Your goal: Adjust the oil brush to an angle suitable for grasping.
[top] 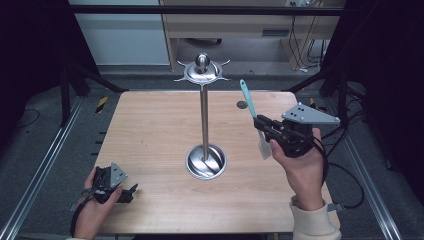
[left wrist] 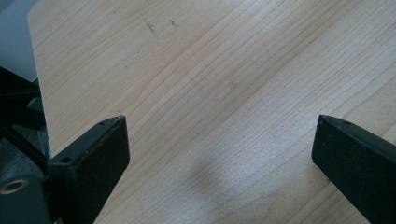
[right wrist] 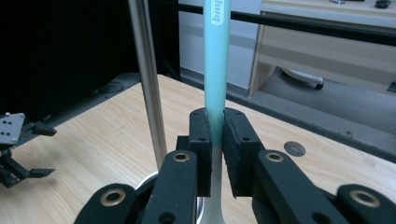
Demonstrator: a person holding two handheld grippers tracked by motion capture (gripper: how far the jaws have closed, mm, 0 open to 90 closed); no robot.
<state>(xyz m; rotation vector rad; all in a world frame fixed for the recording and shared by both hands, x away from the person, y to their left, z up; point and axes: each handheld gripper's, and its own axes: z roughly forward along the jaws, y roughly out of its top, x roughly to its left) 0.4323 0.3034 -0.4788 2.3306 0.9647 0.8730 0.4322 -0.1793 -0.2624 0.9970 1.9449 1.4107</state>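
- The left gripper rests low at the near left corner of the table, jaws released and wide apart, with bare wood between them in the left gripper view and nothing held.
- The right gripper is raised at the right side, clenched on a spatula. In the right gripper view the pads pinch it where the teal handle fades to its pale lower part.
- The spatula's long axis runs near upright, handle end tilted up and away from the person, pale blade hanging below the jaws, off the table.
- The rack stands at table centre, to the left of the right gripper: round base, thin upright pole, and a top disc with short hooks.
- The right hand is much the nearer to the rack; my guess is the handle end must go up to a hook.
- There is open wood all round the base, so the approach from the right looks free; the pole itself is the thing to avoid knocking.
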